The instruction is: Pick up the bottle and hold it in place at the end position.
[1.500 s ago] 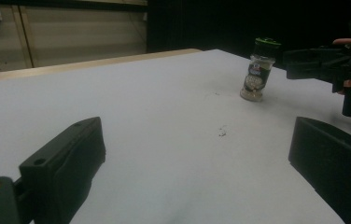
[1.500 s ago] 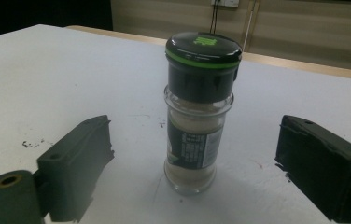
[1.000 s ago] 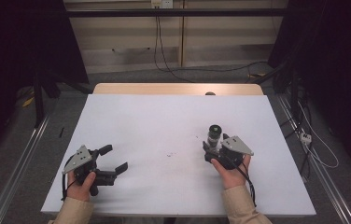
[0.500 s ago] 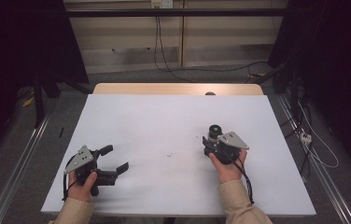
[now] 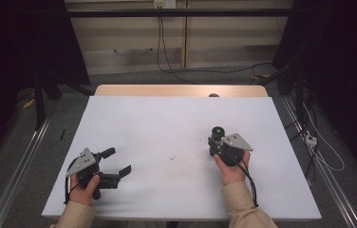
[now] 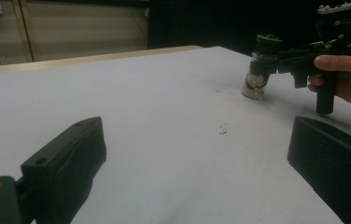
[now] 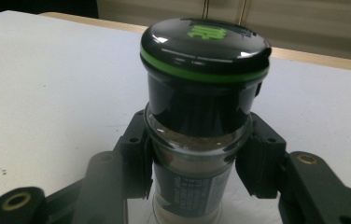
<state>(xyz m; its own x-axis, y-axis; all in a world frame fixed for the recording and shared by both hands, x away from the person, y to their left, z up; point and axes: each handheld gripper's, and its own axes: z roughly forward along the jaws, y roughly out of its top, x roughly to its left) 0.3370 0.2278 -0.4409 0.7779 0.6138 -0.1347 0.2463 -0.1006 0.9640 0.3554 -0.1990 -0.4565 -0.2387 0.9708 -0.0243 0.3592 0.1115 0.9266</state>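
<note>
A glass spice jar (image 7: 204, 93) with a black cap and a green ring holds brownish powder. My right gripper (image 7: 197, 163) is shut on its glass body just below the cap. In the high view the jar (image 5: 218, 130) stands right of the table's middle with the right gripper (image 5: 216, 140) behind it. In the left gripper view the jar (image 6: 256, 84) has its base at the white surface, leaning slightly, held by the right gripper (image 6: 269, 63). My left gripper (image 5: 118, 161) lies at the front left, open, with nothing between its jaws (image 6: 201, 158).
The white table top (image 5: 157, 123) has a wooden strip (image 5: 167, 90) along its far edge, with a small dark thing (image 5: 213, 95) on it. A few dark specks (image 5: 173, 156) lie near the middle. Metal rails run along both sides, and cables lie on the floor.
The right gripper has tipped the jar from a leaning pose to nearly upright, so the cap now faces up. The left gripper has hardly moved.
</note>
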